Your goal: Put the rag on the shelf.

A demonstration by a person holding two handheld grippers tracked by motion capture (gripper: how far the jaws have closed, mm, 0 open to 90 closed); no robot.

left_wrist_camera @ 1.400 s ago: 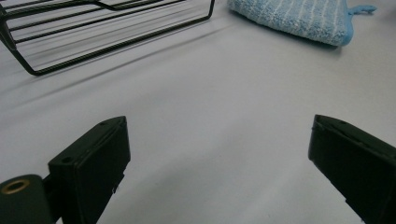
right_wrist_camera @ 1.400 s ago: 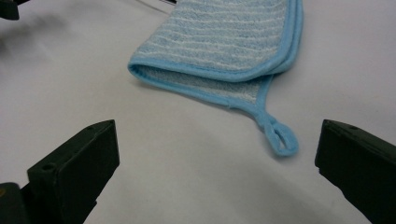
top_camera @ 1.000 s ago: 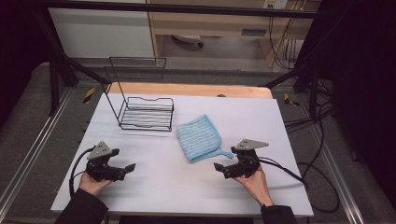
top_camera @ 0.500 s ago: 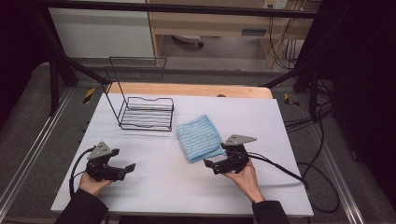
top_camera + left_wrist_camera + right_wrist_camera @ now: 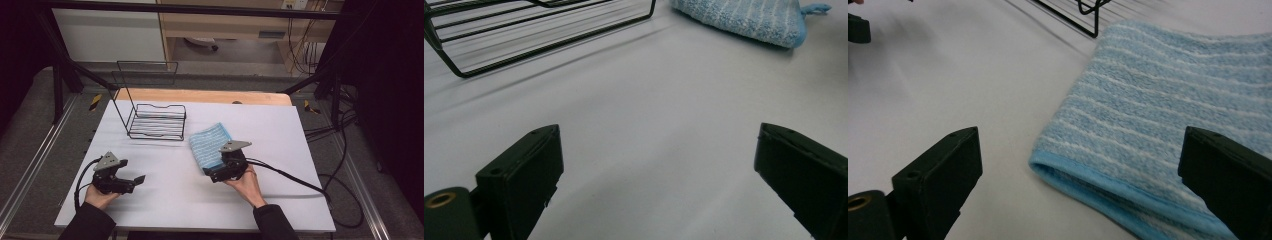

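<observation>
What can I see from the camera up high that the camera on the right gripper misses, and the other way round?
The high view alone takes in the whole table, both hands, the left gripper, the right gripper from outside, its cable and the full wire rack. The right gripper view alone brings out the blue towel's white stripes, fluffy pile and folded hem, seen between that gripper's wide-open jaws. Both show the towel lying beside the rack on the white tabletop.

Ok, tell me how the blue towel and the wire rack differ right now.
The blue towel is soft, striped cloth lying flat and folded; the wire rack is rigid black wire with a tall upright back.
The towel lies at the open right tongs, its near edge between the jaws in the right gripper view; the rack stands farther back, away from both tongs.
Both rest on the white table.
</observation>
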